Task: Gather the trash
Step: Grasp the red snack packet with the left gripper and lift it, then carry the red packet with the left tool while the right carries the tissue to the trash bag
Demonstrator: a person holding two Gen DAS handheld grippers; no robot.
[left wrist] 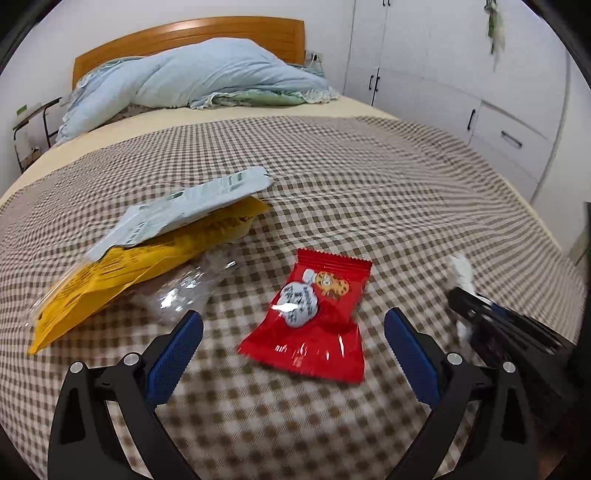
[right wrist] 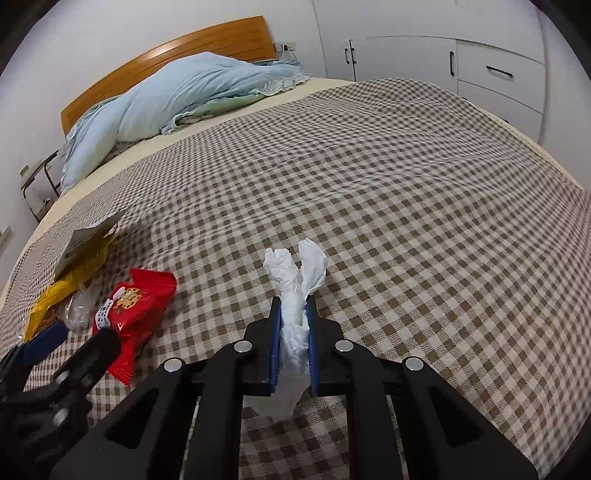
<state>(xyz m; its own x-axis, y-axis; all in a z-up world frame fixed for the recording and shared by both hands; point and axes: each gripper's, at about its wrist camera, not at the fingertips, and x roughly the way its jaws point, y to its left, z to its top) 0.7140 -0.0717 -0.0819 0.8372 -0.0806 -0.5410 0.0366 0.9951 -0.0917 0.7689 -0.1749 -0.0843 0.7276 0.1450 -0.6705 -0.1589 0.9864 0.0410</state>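
I am holding my right gripper (right wrist: 293,306) clamped on a crumpled white tissue (right wrist: 295,284); its blue pads (right wrist: 275,332) are pressing the wad from both sides, two twisted ends are sticking out past the fingertips and a loose tail is hanging down behind them toward the checked bedspread (right wrist: 406,221). I am keeping my left gripper (left wrist: 293,325) spread wide with nothing between its fingers, and it is pointing down at a red cookie wrapper (left wrist: 314,317) that is lying flat on the brown-and-cream cloth, its near edge sitting between the two blue fingertips (left wrist: 177,354) without touching either. Just to the left of that wrapper a clear crinkled plastic bag (left wrist: 188,291) is resting on the bed, and a yellow packet (left wrist: 140,273) is leaning over it with a pale grey-green packet (left wrist: 184,210) lying across its top. From the left wrist view the right gripper is showing at the right edge as a dark shape with the tissue poking out in front, near the red wrapper but apart from it. Farther back a light blue quilt (left wrist: 207,74) is lying bunched against the wooden headboard (left wrist: 192,33), and white cabinets (left wrist: 461,74) are lining the wall on the right side of the bed.
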